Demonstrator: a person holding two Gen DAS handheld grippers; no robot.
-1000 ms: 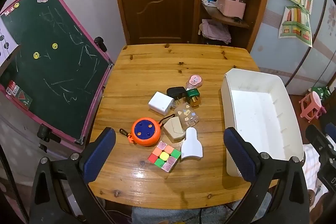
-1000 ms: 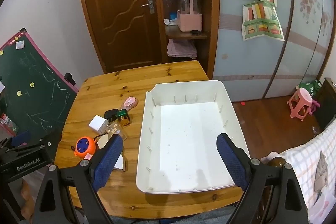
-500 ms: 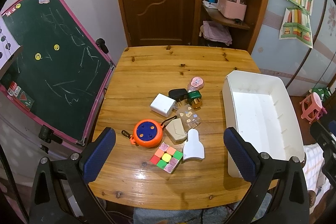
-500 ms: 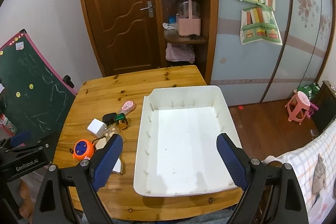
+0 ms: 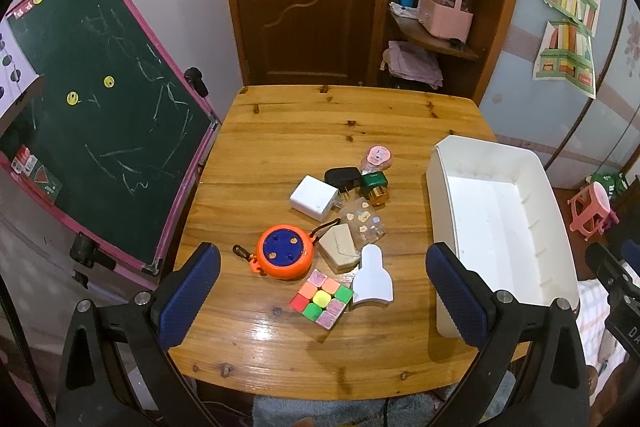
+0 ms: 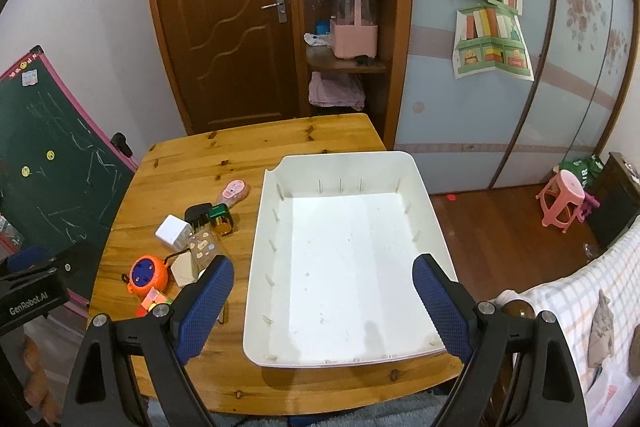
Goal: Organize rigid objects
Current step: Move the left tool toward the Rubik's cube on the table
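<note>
Both tools hang above the near edge of the table [image 5: 280, 115], the left tool [image 5: 320, 291] with its fingers spread wide apart and gripping nothing, the right tool [image 6: 324, 303] likewise wide apart over the white bin [image 6: 420, 183]. Left of the bin lies a loose cluster: the orange reel [image 5: 284, 251], colour cube [image 5: 322, 299] and white scraper [image 5: 373, 283] nearest, a white charger [image 5: 314, 197], black plug [image 5: 342, 177] and green battery [image 5: 375, 183] behind them. The pink tape dispenser [image 5: 376, 157] lies farthest back.
</note>
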